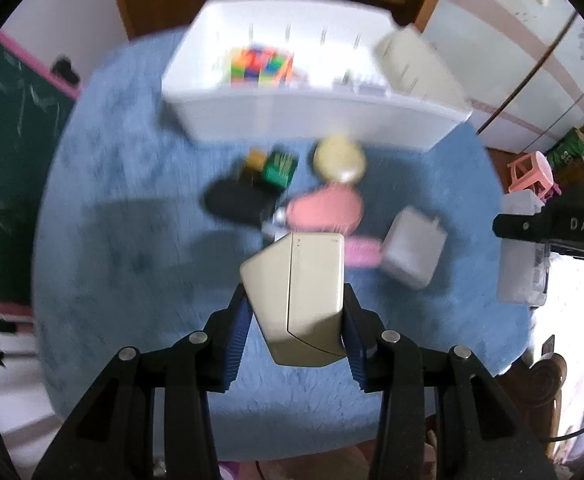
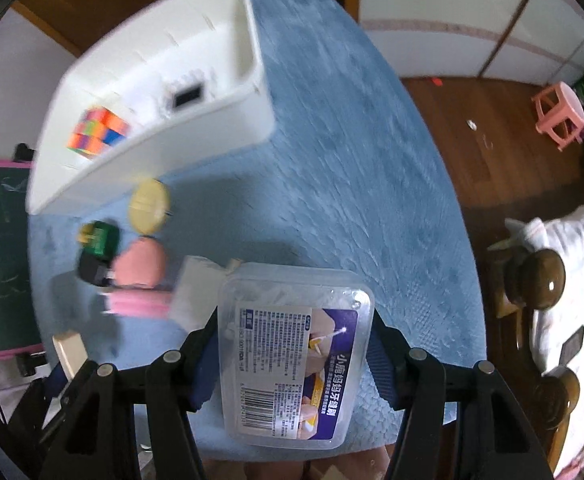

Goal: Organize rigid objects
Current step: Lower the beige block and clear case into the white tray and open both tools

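My left gripper point(image 1: 296, 300) is shut on a beige plastic box point(image 1: 300, 292), held above the blue table. My right gripper point(image 2: 294, 344) is shut on a clear plastic box with a purple label point(image 2: 296, 356), also above the table. A white bin point(image 1: 292, 100) stands at the far side and holds a colourful cube point(image 1: 260, 65); the bin also shows in the right wrist view point(image 2: 163, 148). Loose on the table lie a cream round case point(image 1: 340, 158), a pink case point(image 1: 326, 208), a green box point(image 1: 279, 168), a black object point(image 1: 237, 200) and a white adapter point(image 1: 414, 252).
The table is round with a blue fuzzy cover point(image 2: 352, 184). A white adapter-like item point(image 2: 185, 94) lies in the bin. A pink stool point(image 2: 560, 114) stands on the wood floor to the right. A chalkboard point(image 1: 7, 152) is at the left.
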A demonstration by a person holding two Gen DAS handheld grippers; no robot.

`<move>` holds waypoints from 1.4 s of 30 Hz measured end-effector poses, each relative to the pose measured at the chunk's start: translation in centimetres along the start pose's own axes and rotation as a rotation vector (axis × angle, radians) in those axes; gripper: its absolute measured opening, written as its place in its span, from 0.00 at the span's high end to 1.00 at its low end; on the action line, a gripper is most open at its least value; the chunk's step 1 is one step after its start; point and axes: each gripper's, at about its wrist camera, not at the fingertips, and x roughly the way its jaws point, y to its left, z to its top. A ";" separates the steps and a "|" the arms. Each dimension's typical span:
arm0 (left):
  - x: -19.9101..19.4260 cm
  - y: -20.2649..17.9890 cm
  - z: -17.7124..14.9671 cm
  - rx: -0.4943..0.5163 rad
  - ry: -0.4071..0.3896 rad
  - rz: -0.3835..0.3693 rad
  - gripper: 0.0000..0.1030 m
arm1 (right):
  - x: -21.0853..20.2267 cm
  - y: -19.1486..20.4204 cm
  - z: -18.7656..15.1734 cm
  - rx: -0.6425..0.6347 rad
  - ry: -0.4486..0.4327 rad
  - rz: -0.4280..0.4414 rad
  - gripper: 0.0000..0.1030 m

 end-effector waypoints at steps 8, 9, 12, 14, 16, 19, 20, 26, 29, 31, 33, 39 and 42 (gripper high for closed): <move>-7.0 -1.3 8.2 0.065 -0.177 0.021 0.56 | -6.7 0.8 3.4 -0.072 -0.140 0.088 0.39; -7.7 -1.1 9.1 0.072 -0.199 0.027 0.56 | -7.5 1.1 3.8 -0.082 -0.158 0.096 0.39; -9.9 -0.9 11.9 0.092 -0.258 0.044 0.56 | -10.0 2.1 5.7 -0.112 -0.211 0.118 0.39; -10.7 -0.8 13.9 0.101 -0.288 0.056 0.56 | -11.8 3.0 7.1 -0.134 -0.256 0.126 0.39; -11.3 -0.7 15.7 0.110 -0.318 0.057 0.55 | -13.2 3.7 8.5 -0.148 -0.293 0.137 0.39; -11.4 -0.7 18.2 0.121 -0.339 0.051 0.55 | -14.9 5.0 11.4 -0.162 -0.352 0.140 0.39; -11.2 -0.8 19.0 0.125 -0.341 0.050 0.55 | -15.1 5.3 12.2 -0.162 -0.363 0.137 0.39; -6.5 -1.3 23.7 0.133 -0.291 0.038 0.55 | -13.2 7.3 17.7 -0.163 -0.383 0.115 0.39; -2.3 -1.0 25.9 0.112 -0.228 0.031 0.55 | -9.7 8.4 20.0 -0.165 -0.333 0.097 0.39; 0.5 -0.7 27.0 0.101 -0.192 0.025 0.55 | -7.1 8.9 21.1 -0.168 -0.293 0.083 0.39; 3.4 -0.4 28.0 0.093 -0.153 0.028 0.55 | -4.1 9.5 22.1 -0.176 -0.245 0.060 0.39; 10.2 0.8 29.4 0.063 -0.044 0.022 0.55 | 3.9 10.2 23.7 -0.201 -0.121 -0.005 0.39; 12.3 1.1 29.4 0.061 0.003 0.019 0.55 | 6.7 10.5 24.4 -0.213 -0.085 -0.039 0.39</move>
